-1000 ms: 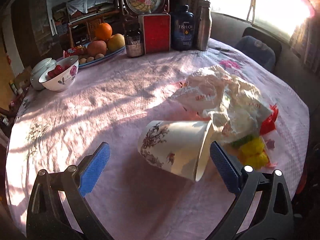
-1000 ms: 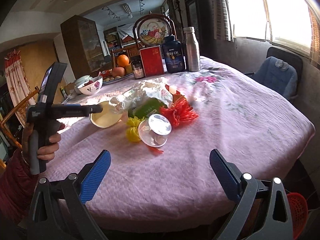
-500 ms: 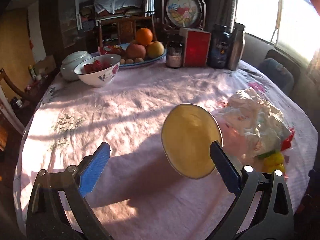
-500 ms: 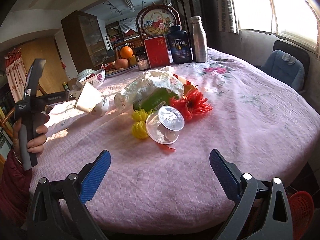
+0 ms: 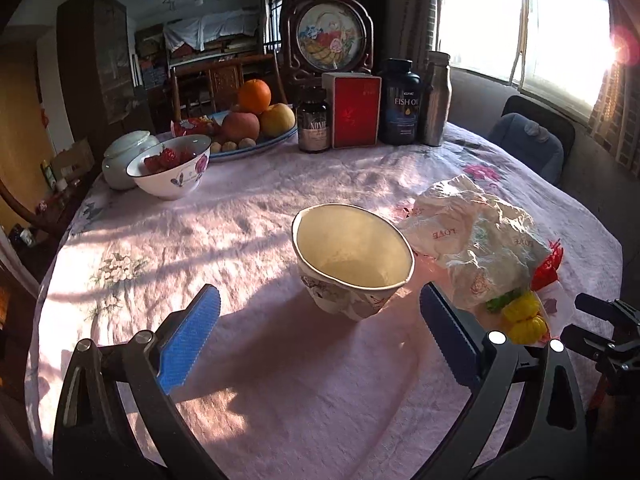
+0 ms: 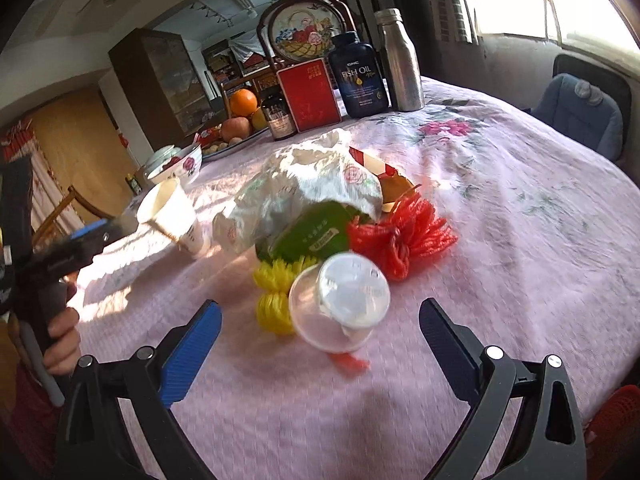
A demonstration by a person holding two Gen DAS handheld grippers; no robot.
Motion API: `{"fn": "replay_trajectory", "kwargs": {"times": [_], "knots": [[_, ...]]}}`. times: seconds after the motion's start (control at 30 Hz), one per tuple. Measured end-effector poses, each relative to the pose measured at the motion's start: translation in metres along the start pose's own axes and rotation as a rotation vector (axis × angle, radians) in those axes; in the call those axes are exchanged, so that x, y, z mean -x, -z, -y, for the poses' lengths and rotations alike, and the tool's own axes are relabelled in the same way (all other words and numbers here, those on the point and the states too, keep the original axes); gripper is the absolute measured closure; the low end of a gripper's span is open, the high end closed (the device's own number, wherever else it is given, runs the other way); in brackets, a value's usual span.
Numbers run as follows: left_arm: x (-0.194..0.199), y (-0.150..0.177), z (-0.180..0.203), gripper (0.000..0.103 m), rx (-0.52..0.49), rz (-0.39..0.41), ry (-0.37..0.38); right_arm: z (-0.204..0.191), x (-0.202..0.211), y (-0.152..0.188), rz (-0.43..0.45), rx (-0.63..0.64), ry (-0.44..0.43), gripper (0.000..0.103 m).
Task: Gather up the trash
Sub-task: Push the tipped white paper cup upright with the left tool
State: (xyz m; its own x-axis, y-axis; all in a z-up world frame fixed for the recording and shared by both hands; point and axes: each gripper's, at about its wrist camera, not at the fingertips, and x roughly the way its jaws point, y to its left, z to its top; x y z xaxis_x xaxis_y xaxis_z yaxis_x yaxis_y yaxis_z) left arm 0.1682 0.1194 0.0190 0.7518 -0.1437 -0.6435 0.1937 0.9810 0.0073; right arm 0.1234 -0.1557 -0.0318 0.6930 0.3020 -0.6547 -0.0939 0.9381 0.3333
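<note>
A crumpled paper cup (image 5: 352, 264) with a flower print stands mouth up on the pink tablecloth, just ahead of my open left gripper (image 5: 316, 336); it also shows in the right wrist view (image 6: 172, 212). Beside it lies a trash pile: a crumpled white plastic bag (image 5: 476, 240) (image 6: 316, 188), a green packet (image 6: 316, 232), red netting (image 6: 400, 232), yellow netting (image 6: 276, 292) (image 5: 524, 316) and a clear plastic lidded cup (image 6: 340, 300) on its side. My right gripper (image 6: 320, 344) is open, just short of the clear cup.
At the table's far side stand a strawberry bowl (image 5: 172, 168), a white lidded jar (image 5: 124, 156), a fruit plate (image 5: 256, 120), a red box (image 5: 356, 112), supplement bottles (image 5: 400, 104) and a steel flask (image 5: 436, 100). A blue chair (image 5: 528, 140) is at the right.
The paper cup went from lying on its side to tilted with its mouth at the camera, then upright on the cloth. My right gripper has moved closer to the clear cup.
</note>
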Motion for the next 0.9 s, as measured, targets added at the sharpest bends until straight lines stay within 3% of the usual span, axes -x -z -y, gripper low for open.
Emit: {"fn": "replay_trajectory", "kwargs": {"times": [0.17,0.2,0.23,0.27,0.47,0.7,0.77,0.83,0.9], "knots": [[-0.002,-0.002,-0.011,0.007,0.052,-0.014,0.022,0.011,-0.024,-0.002,-0.03,-0.096,-0.052,0.008],[-0.001,-0.002,-0.011,0.007,0.052,-0.012,0.025,0.013,-0.027,-0.001,-0.038,-0.109,-0.065,0.021],[-0.001,-0.002,-0.011,0.007,0.048,-0.008,0.025,0.012,-0.026,-0.001,-0.028,-0.102,-0.07,0.043],[0.0,-0.002,-0.01,0.007,0.044,-0.004,0.023,0.01,-0.023,-0.001,-0.014,-0.088,-0.085,0.048],[-0.003,-0.002,-0.007,0.007,0.035,-0.006,0.035,0.009,0.003,0.009,0.054,-0.052,-0.091,0.049],[-0.012,0.004,0.019,0.007,-0.071,-0.003,0.041,0.01,0.015,0.03,0.036,0.034,-0.029,0.048],[-0.018,0.003,0.028,0.007,-0.114,0.007,0.017,0.012,0.015,0.033,0.031,0.042,-0.018,0.044],[-0.027,0.002,0.034,0.007,-0.147,0.008,-0.011,0.016,0.016,0.033,0.029,0.031,-0.029,0.027],[-0.039,0.0,0.034,0.007,-0.163,-0.004,-0.027,0.019,0.019,0.033,0.04,0.013,-0.046,0.023]]}}
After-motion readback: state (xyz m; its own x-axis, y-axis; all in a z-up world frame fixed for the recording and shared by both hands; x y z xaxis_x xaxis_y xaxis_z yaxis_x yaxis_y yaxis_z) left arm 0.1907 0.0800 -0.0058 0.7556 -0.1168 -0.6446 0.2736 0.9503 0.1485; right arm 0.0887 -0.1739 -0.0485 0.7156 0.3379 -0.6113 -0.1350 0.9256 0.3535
